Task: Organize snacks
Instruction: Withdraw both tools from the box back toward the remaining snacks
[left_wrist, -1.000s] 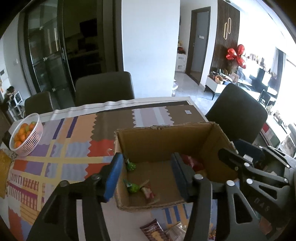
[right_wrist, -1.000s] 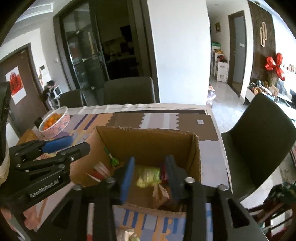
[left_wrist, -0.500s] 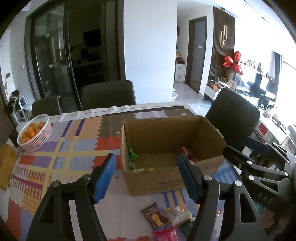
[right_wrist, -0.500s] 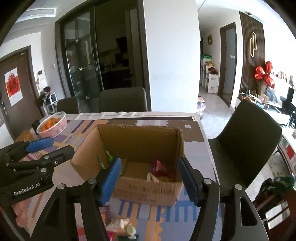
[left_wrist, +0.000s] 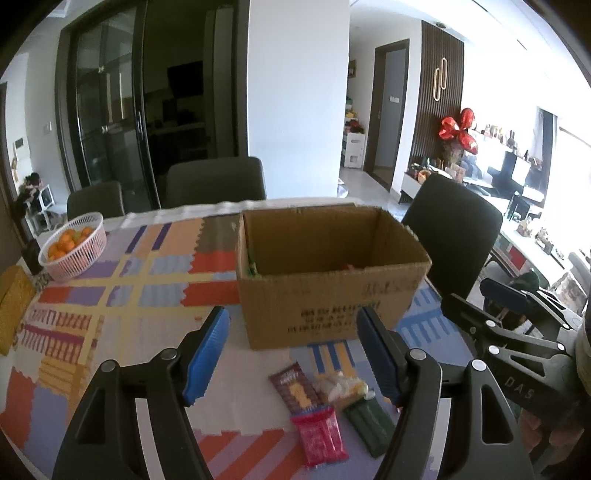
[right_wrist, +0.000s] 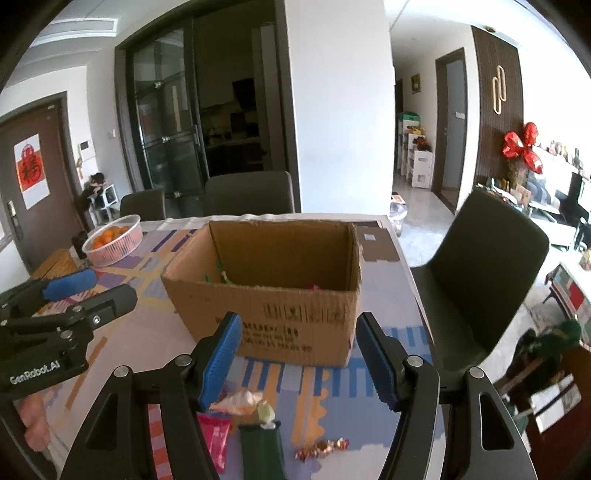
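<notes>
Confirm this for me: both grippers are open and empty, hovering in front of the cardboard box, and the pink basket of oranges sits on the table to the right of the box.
One detail is wrong: the pink basket of oranges sits to the left of the cardboard box, as the left wrist view shows. The rest holds: the left gripper and right gripper are both open and empty in front of the box.

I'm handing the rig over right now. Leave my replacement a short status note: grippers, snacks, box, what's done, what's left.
Left gripper and right gripper: both open, empty, in front of the cardboard box.
Done: a few snacks already lie inside the box.
Left: on the table mat before the box lie a brown packet, a red packet, a dark green bar, a pale wrapped snack and small wrapped candies.
</notes>
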